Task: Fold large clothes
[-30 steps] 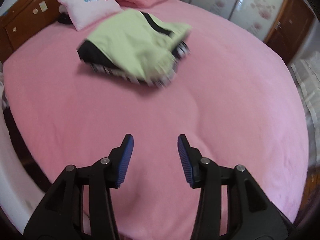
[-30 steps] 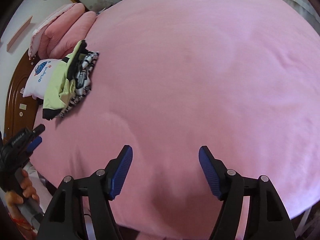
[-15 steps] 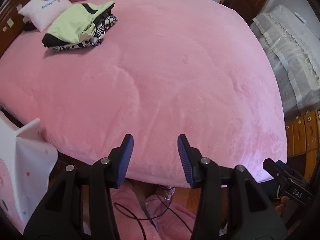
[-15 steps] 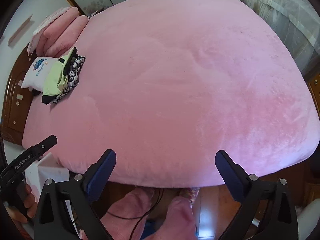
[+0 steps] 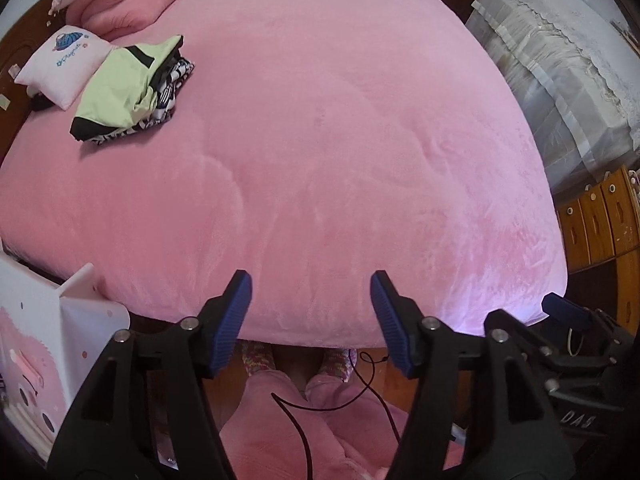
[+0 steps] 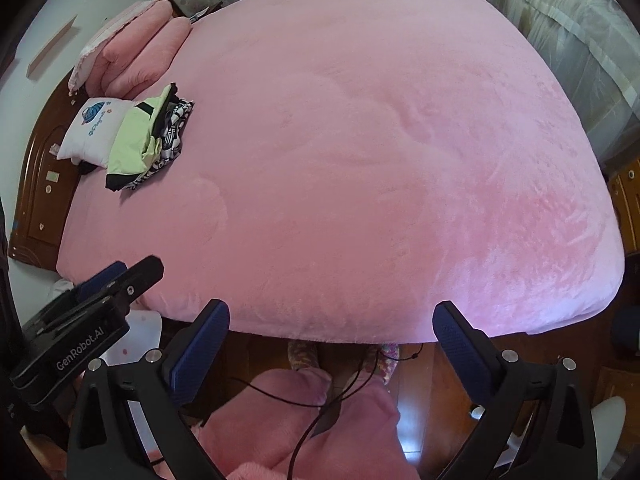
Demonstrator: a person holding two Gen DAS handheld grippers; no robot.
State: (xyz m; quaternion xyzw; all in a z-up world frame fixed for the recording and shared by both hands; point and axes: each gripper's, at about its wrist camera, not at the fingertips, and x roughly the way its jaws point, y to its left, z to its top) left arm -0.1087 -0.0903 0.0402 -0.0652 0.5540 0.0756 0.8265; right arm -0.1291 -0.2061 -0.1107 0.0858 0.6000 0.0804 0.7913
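The left tongs (image 5: 310,312) hang spread apart and empty over the near edge of the pink bed (image 5: 320,152). Folded clothes (image 5: 128,92) lie stacked at the bed's far left, touching a white pillow (image 5: 60,64).

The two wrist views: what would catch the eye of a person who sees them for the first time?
First, the large pink plush bed cover, which fills nearly all of both views. Next, the folded pile of light green and black-and-white clothes at its far left, leaning on a small white pillow with a blue print near the dark wooden headboard. Near the camera, the left gripper and the right gripper hang open and empty over the bed's near edge.
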